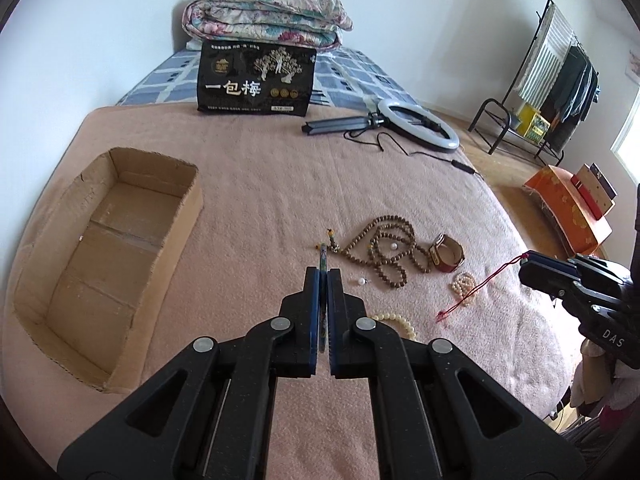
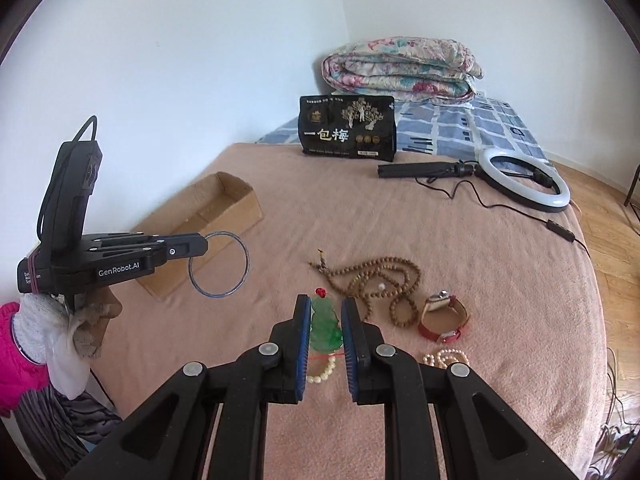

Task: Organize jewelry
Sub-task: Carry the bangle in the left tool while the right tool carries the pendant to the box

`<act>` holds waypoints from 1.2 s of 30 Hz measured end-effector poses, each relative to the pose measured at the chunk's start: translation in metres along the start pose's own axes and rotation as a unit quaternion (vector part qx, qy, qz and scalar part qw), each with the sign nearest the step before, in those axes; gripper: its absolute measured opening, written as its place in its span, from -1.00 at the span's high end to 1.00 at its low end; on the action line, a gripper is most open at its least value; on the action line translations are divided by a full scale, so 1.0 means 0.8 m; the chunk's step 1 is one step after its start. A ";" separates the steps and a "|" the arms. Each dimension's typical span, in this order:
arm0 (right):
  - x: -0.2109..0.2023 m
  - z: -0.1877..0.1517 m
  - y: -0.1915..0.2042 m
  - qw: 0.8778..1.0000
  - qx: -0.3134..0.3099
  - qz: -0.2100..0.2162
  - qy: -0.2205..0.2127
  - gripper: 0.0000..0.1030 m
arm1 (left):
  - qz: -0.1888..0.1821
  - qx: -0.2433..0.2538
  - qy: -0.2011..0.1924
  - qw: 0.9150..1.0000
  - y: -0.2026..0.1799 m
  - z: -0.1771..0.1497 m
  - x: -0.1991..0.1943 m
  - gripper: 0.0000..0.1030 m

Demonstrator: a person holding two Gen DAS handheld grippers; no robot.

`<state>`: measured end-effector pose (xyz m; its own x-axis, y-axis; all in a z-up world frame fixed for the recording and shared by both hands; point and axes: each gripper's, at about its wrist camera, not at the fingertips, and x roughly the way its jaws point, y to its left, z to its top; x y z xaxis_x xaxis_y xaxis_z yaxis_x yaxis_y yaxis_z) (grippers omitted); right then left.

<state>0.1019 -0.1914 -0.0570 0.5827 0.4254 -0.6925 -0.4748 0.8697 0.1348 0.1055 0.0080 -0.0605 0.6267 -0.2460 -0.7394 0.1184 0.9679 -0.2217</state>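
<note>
Right wrist view: you grip the green pendant (image 2: 326,326) and bangle (image 2: 219,264) clear, ready for the box (image 2: 224,208).

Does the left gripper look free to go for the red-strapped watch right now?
Probably not yet: the left gripper is shut on a thin bangle, held up over the blanket. The watch itself lies uncovered beside the wooden beads.
</note>
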 end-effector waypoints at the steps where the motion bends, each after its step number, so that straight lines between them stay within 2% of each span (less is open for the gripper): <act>1: 0.000 0.000 0.002 1.000 -0.001 0.001 -0.001 0.74 | 0.003 0.002 -0.006 1.000 0.002 0.002 -0.007 0.98; 9: 0.016 0.029 0.043 1.000 -0.014 0.021 -0.017 0.74 | 0.017 -0.010 -0.039 0.999 0.036 0.012 -0.050 0.98; 21: 0.044 0.087 0.109 0.997 -0.038 0.058 -0.044 0.74 | 0.053 -0.053 -0.077 0.994 0.113 0.020 -0.095 0.98; 36: 0.098 0.168 0.177 0.992 -0.062 0.084 -0.064 0.74 | 0.090 -0.086 -0.084 0.989 0.198 0.011 -0.111 0.98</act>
<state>0.1686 -0.0011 0.0033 0.5634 0.5972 -0.5709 -0.6451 0.7497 0.1476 0.0751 0.1834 -0.0241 0.7464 -0.0440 -0.6640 -0.1303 0.9689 -0.2106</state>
